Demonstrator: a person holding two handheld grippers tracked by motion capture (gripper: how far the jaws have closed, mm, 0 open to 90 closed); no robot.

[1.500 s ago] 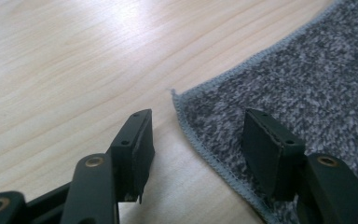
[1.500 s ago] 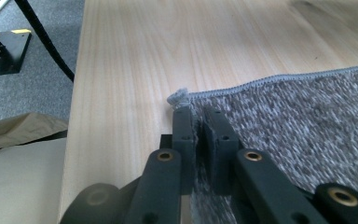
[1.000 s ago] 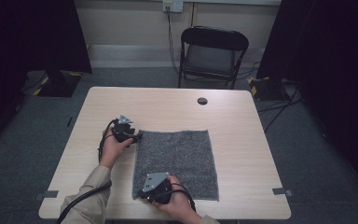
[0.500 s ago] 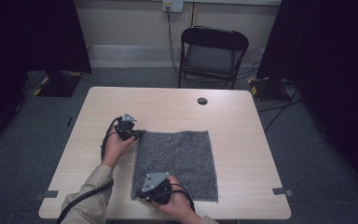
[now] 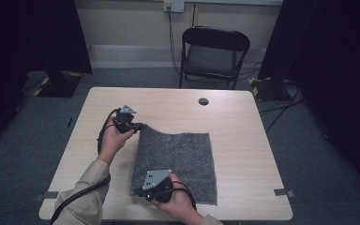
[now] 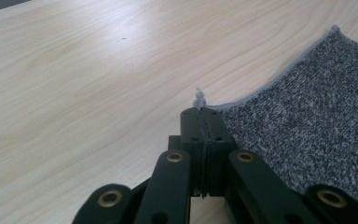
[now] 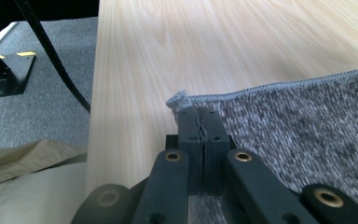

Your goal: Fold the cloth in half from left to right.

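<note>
Gripping two corners of the grey cloth (image 5: pixel 176 159) on the counter (image 5: pixel 243 122), high view: left tongs (image 5: pixel 140 126) clamp its far-left corner, right tongs (image 5: pixel 138 191) its near-left, by the counter's near edge. Likely a fold; next move needs both lifting together.

Left gripper view: jaws clenched on hemmed corner (image 6: pixel 199 101), slightly raised.

Right gripper view: clenched on speckled, stitched corner (image 7: pixel 179 99).

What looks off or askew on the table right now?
Nothing damaged or spilled. The grey cloth is not flat: its far left corner is lifted off the table, pinched in the shut left gripper, and that edge curves up. The right gripper pinches the near left corner. A small black disc sits apart.
</note>
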